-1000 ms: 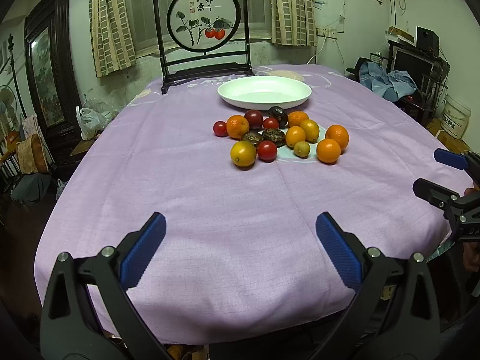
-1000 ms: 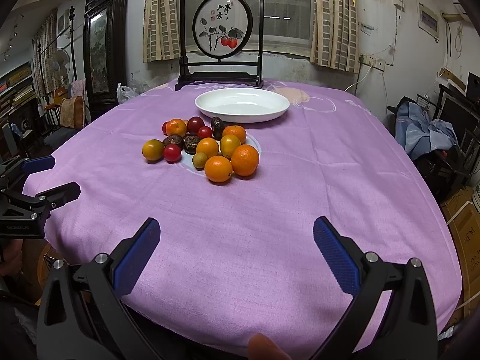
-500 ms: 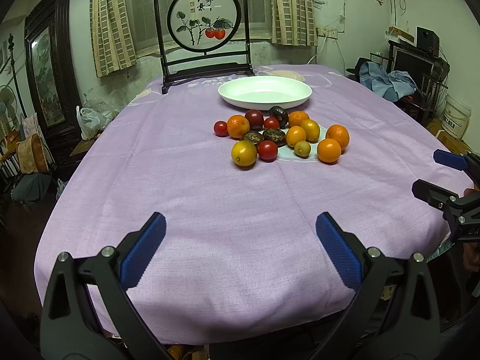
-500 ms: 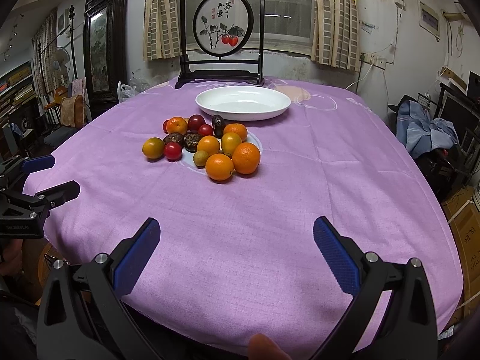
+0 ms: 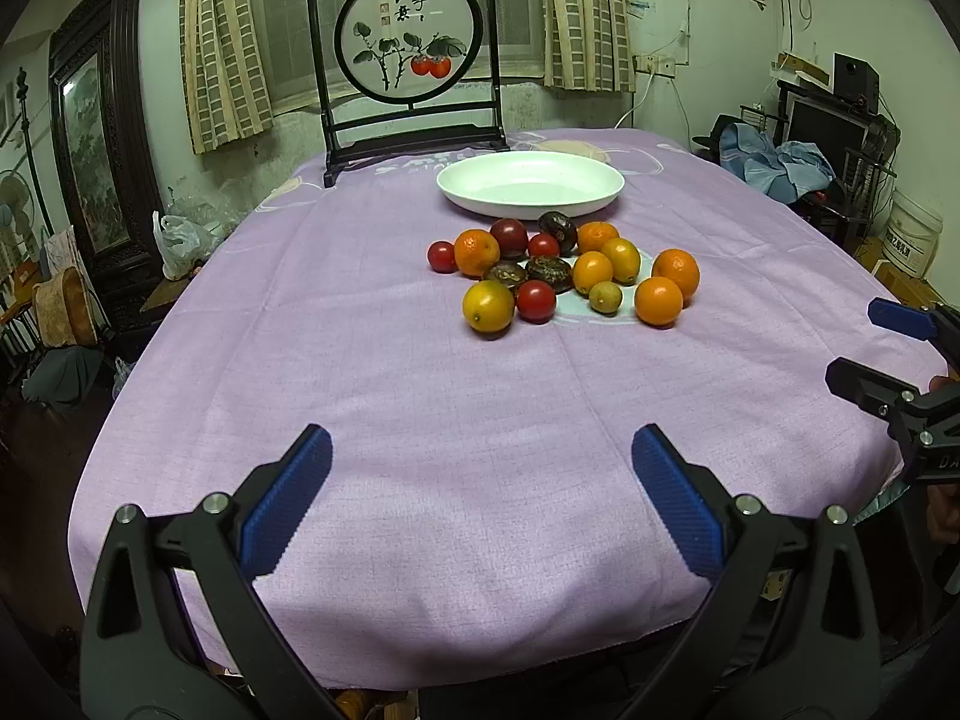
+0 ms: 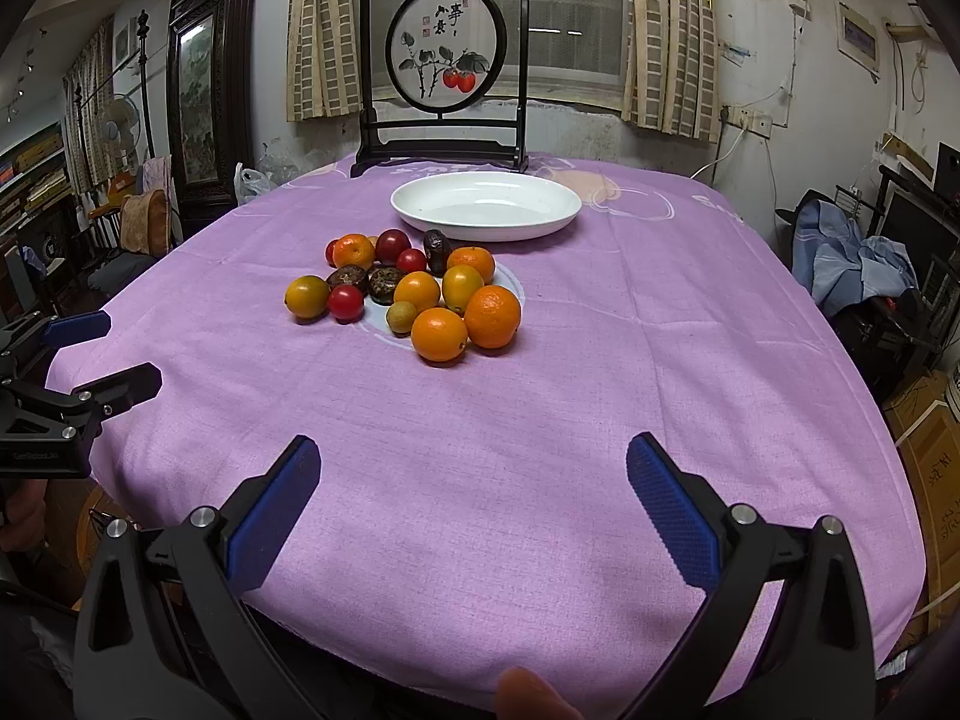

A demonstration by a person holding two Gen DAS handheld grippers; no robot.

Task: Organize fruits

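Note:
A heap of fruit [image 5: 564, 273] lies mid-table on the purple cloth: oranges, yellow citrus, red tomatoes, dark brown fruits; it also shows in the right wrist view [image 6: 414, 294]. Behind it stands an empty white oval plate [image 5: 531, 185] [image 6: 486, 206]. My left gripper [image 5: 480, 498] is open and empty, hovering over the near table edge, well short of the fruit. My right gripper [image 6: 471, 504] is open and empty, also near the front edge. Each gripper shows at the side of the other's view: right gripper [image 5: 888, 354], left gripper [image 6: 96, 354].
A black-framed round picture screen [image 5: 411, 63] stands at the table's far end behind the plate. A dark cabinet [image 5: 99, 150] and chairs are left of the table; clothes and equipment [image 5: 780, 159] are on the right.
Both grippers have moved slightly forward toward the fruit; the heap appears a little closer. Jaws stay open and nothing on the table has moved.

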